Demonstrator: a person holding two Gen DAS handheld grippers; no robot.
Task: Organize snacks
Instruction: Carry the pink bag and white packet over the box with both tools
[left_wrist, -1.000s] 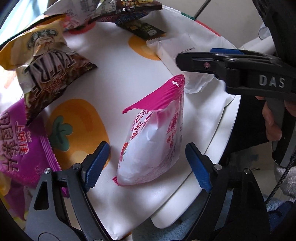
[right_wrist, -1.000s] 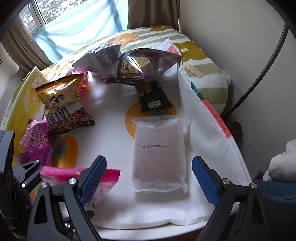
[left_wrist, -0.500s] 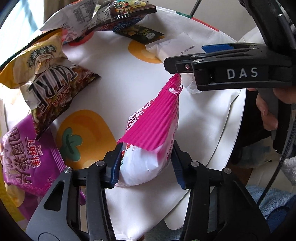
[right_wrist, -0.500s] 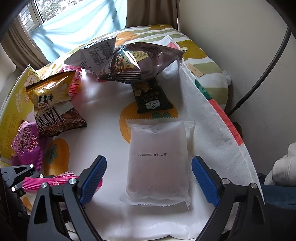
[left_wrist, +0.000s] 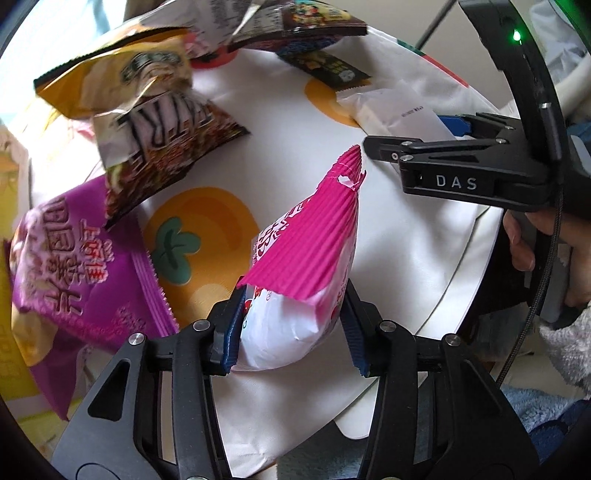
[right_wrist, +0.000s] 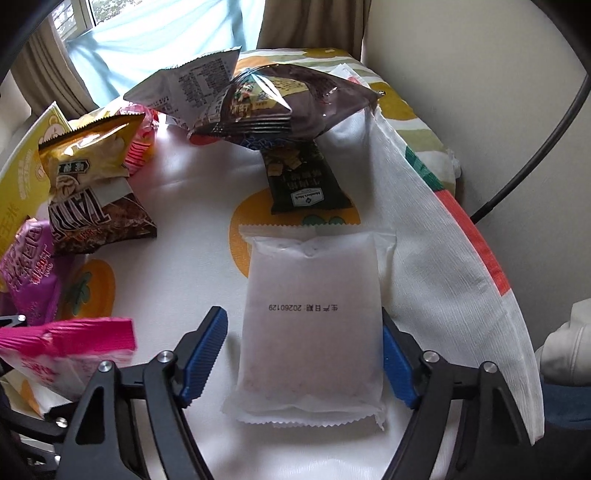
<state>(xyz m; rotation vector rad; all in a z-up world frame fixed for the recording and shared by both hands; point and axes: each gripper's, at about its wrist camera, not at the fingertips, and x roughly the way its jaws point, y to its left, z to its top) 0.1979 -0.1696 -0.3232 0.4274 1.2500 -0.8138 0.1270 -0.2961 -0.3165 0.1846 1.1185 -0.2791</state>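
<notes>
Left gripper (left_wrist: 291, 325): pink-and-white snack bag (left_wrist: 306, 273) is clamped between its pads | Right gripper (right_wrist: 303, 362): jaws are closing around white frosted packet (right_wrist: 310, 325) laid on white cloth (right_wrist: 192, 221) | other snack bags are piled behind

- Your right gripper (left_wrist: 456, 127) reads "DAS" on its side.
- The white packet (right_wrist: 310, 321) before you carries "20260129".
- The brown bag (left_wrist: 162, 147) shows big letters, not fully readable.
</notes>
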